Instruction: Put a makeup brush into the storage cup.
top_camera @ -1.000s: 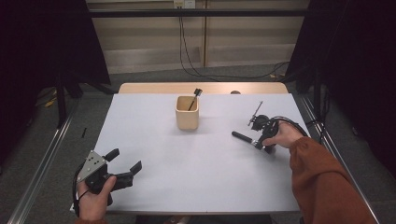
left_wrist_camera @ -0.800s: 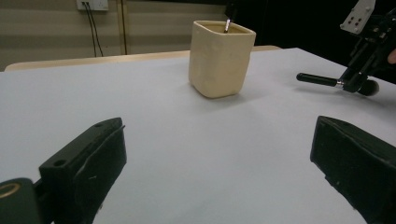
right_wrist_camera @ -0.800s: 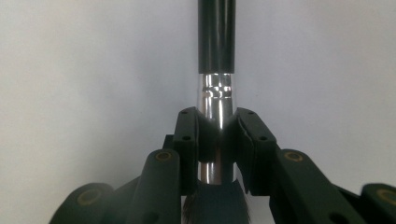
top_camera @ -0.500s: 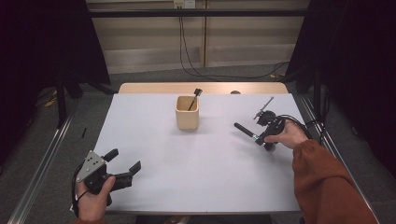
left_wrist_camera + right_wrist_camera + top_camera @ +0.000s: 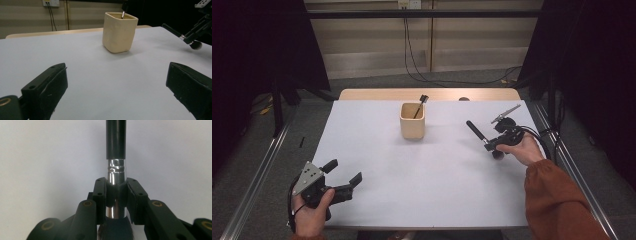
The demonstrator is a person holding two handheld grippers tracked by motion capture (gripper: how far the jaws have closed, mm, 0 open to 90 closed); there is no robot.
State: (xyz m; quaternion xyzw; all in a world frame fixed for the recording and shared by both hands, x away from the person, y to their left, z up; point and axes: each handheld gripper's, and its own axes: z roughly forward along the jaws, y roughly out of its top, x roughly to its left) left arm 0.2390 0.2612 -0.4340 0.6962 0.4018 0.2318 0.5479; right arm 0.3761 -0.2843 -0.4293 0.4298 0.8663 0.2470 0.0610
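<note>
Since the earlier frame the right gripper (image 5: 490, 145) has lifted the makeup brush (image 5: 477, 134) off the table, jaws clenched on its silver ferrule (handle running straight out ahead, toward the beige cup (image 5: 412, 120)), while the left gripper (image 5: 343, 176) idles released, farther away.

White-topped table (image 5: 412, 190), grey floor (image 5: 267, 150), beige panelled wall (image 5: 372, 45), black curtains (image 5: 257, 45) either side

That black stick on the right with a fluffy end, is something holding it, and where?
Yes. The right gripper holds a makeup brush, its jaws clamped on the shiny metal collar between handle and bristles. The left gripper holds nothing.
</note>
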